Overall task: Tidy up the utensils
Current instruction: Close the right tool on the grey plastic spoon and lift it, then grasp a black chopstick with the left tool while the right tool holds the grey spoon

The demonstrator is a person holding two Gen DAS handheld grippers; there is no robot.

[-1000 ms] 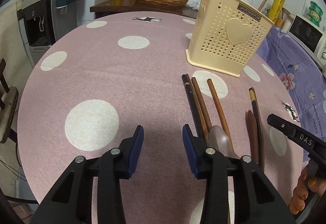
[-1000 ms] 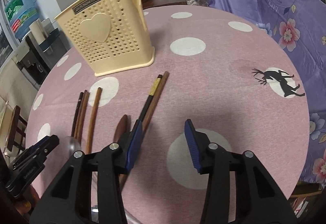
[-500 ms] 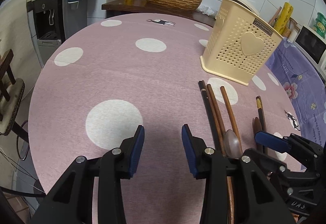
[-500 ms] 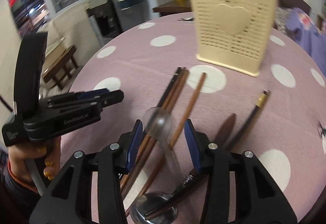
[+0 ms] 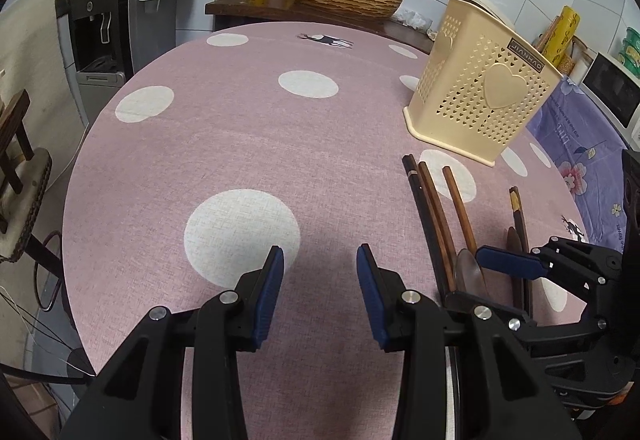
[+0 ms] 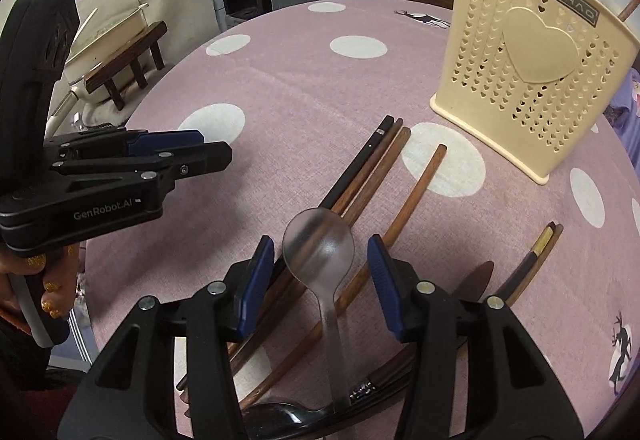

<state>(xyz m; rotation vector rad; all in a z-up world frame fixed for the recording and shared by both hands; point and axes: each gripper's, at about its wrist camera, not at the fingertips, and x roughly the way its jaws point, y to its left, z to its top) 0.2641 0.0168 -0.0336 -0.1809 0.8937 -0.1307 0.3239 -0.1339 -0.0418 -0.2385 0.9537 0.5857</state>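
Polka-dot table (image 5: 224,144): chopsticks (image 6: 372,160), spoon (image 6: 320,252), holder (image 6: 532,80)

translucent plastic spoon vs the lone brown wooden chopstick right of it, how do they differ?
The translucent grey plastic spoon ends in a broad rounded bowl; the single brown wooden chopstick is a thin straight rod. The spoon is see-through, the chopstick opaque. The spoon's bowl sits between the right hand-held gripper's closing pads; the chopstick passes under its right pad. Both lie on the pink dotted tablecloth.

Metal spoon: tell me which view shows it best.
The right wrist view: the spoon lies whole, bowl up, between the right gripper's closing jaws. The left wrist view shows only its bowl, partly hidden.
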